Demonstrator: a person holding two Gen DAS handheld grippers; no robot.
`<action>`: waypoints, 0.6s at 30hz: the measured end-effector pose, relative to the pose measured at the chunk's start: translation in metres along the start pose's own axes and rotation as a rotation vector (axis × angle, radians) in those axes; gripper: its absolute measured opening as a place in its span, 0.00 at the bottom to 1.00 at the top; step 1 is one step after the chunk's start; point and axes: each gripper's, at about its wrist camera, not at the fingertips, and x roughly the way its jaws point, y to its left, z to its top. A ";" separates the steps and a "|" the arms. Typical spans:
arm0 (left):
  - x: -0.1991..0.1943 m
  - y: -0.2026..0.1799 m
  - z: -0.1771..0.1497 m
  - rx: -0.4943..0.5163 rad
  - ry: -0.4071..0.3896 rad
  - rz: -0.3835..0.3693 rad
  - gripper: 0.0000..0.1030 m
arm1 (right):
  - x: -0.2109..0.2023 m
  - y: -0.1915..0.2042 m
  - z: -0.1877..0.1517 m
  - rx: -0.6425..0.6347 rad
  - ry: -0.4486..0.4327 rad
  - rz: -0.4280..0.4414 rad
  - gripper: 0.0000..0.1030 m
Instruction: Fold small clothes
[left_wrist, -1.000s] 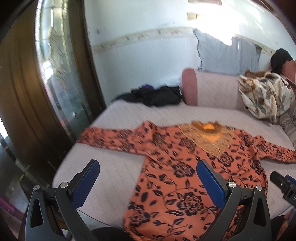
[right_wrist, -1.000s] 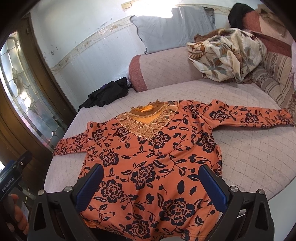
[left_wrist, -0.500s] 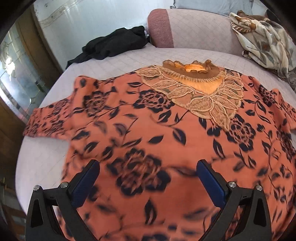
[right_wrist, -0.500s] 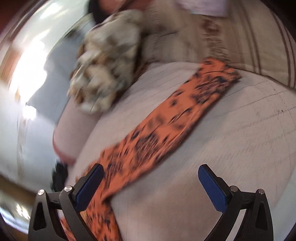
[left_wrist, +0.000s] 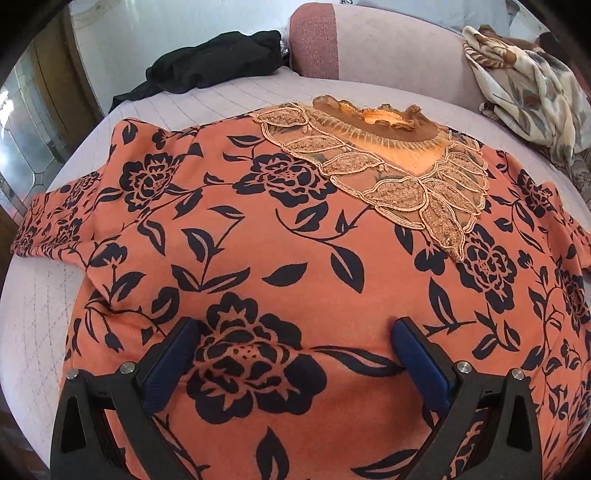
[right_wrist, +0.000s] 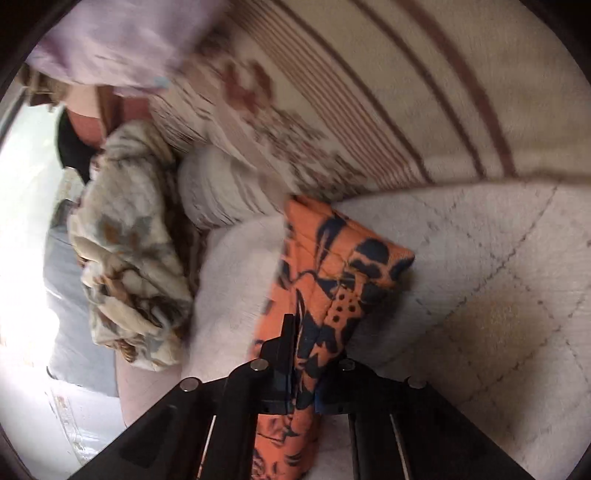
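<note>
Left wrist view. The left gripper (left_wrist: 295, 350) occupies the 6 o'clock edge, its two blue-padded fingers (left_wrist: 170, 362) spread wide apart and grasping nothing. Between and beyond them lies the orange floral top (left_wrist: 280, 236), spread flat, front up, on the quilted bed cover (left_wrist: 33, 325); whether the pads touch the cloth cannot be told. One sleeve (left_wrist: 55, 221) runs out toward 9 o'clock. The lace collar (left_wrist: 380, 147) sits toward 1 o'clock, at the far end of the garment. Farther off, a black garment (left_wrist: 218, 62) lies bunched at 11 o'clock, a pink bolster (left_wrist: 369, 48) stands at 12 o'clock, and a floral blanket (left_wrist: 528, 96) is heaped at 2 o'clock.

Right wrist view (partly blurred). The right gripper (right_wrist: 304, 373) enters from 6 o'clock with its fingers clenched on a sleeve end (right_wrist: 332, 280) of the same orange floral top. The gripped cloth passes between the closed jaws, and the cuff rises past them toward 12 o'clock, lying against the quilted cover (right_wrist: 480, 295), which fills the field toward 3 o'clock. Just behind the cuff is a pale rounded cushion (right_wrist: 218, 192). The floral blanket (right_wrist: 129, 251) is heaped at 9 o'clock. A striped, patterned fabric (right_wrist: 369, 92) covers the far field from 12 to 2 o'clock.
</note>
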 end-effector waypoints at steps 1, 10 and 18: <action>0.004 -0.001 0.003 0.015 0.007 0.003 1.00 | -0.013 0.013 0.000 -0.046 -0.033 0.024 0.06; -0.058 0.038 0.012 -0.035 -0.208 0.154 1.00 | -0.146 0.191 -0.051 -0.364 -0.015 0.382 0.06; -0.072 0.133 0.009 -0.219 -0.246 0.329 1.00 | -0.116 0.321 -0.250 -0.601 0.323 0.559 0.06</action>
